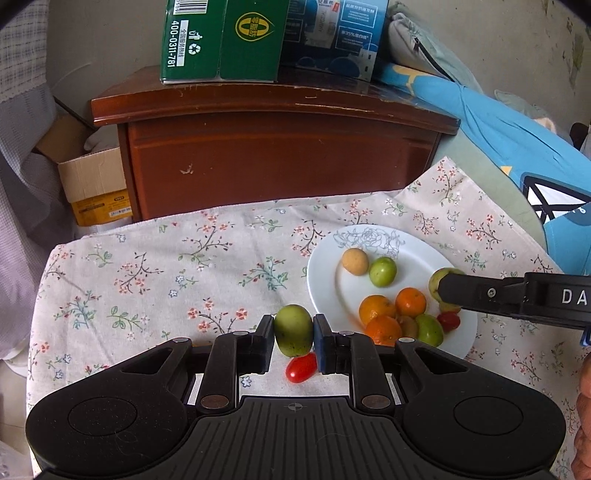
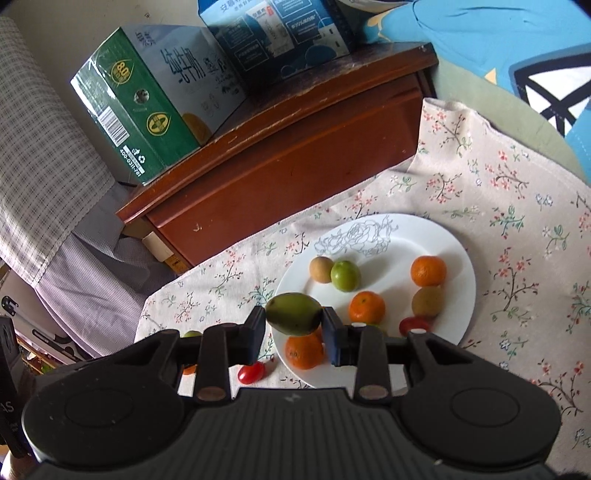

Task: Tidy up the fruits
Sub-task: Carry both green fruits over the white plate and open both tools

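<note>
Left wrist view, left to right:
- Curtain, checked, at the far left edge.
- Cardboard box [image 1: 94,181] on the floor beside the cabinet.
- Wooden cabinet [image 1: 273,147] behind the bench, bearing a green carton [image 1: 218,40] and a blue carton [image 1: 332,33].
- Bench under a floral cloth [image 1: 166,266].
- Left hand-held gripper [image 1: 293,334]: clamped on a green fruit [image 1: 293,334], held upright between the pads, just left of the plate rim.
- Cherry tomato [image 1: 301,367] on the cloth, directly below that fruit.
- White plate [image 1: 373,236] on the cloth, holding a tan fruit [image 1: 354,261], a small green fruit [image 1: 383,271], three oranges [image 1: 376,308], further green fruits and a red tomato [image 1: 448,320].
- Right hand-held gripper, seen from the side, reaching in over the plate's right edge and hiding part of it.
- Blue bedding [image 1: 498,122] at the right.

Right wrist view, left to right:
- Another green fruit peeking out behind the gripper's left shoulder, mostly hidden.
- Right hand-held gripper [image 2: 293,315]: closed on a green fruit [image 2: 293,314], lying crosswise between the pads, over the plate's near-left rim.
- Its body covers the plate's front edge and part of one orange [image 2: 304,350].
</note>
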The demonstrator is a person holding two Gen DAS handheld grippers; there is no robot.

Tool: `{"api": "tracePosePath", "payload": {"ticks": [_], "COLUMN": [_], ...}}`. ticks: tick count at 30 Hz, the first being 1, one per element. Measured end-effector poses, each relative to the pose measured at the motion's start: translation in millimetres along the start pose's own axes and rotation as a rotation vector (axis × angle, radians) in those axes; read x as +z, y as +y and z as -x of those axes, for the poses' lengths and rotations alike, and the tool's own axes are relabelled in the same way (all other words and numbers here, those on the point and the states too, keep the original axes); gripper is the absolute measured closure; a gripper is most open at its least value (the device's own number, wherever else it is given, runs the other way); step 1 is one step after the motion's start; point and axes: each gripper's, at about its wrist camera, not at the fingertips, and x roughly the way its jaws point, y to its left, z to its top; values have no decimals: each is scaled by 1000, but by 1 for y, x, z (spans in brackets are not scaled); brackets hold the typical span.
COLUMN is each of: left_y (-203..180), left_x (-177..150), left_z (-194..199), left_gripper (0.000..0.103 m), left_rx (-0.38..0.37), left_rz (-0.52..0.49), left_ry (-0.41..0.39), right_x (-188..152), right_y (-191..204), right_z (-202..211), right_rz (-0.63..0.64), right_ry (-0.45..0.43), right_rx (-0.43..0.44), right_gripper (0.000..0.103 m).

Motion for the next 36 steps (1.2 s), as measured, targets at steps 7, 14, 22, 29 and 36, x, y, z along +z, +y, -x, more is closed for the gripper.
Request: {"api": "tracePosePath", "payload": {"ticks": [7, 14, 22, 29, 36], "left_y": [-9, -19, -23, -27, -31], "left_x": [6, 12, 13, 16, 16], "left_z": [3, -5, -17, -28, -36], "left_gripper": [83, 83, 83, 83, 83], "left_rx": [-13, -15, -33, -57, -77], "left_rz": [-21, -34, -31, -18, -13], "left_ry": [-19, -25, -6, 6, 23], "right_x": [11, 17, 25, 23, 22], "right_y": [-6, -25, -42, -51, -56], "right_z": [11, 7, -8, -22, -30], "right_rz": [36, 12, -42, -82, -97], "right_ry": [-19, 7, 31, 59, 65], "right_rx": [-40, -68, -69, -75, -89], "right_gripper": [70, 70, 70, 70, 70]}}
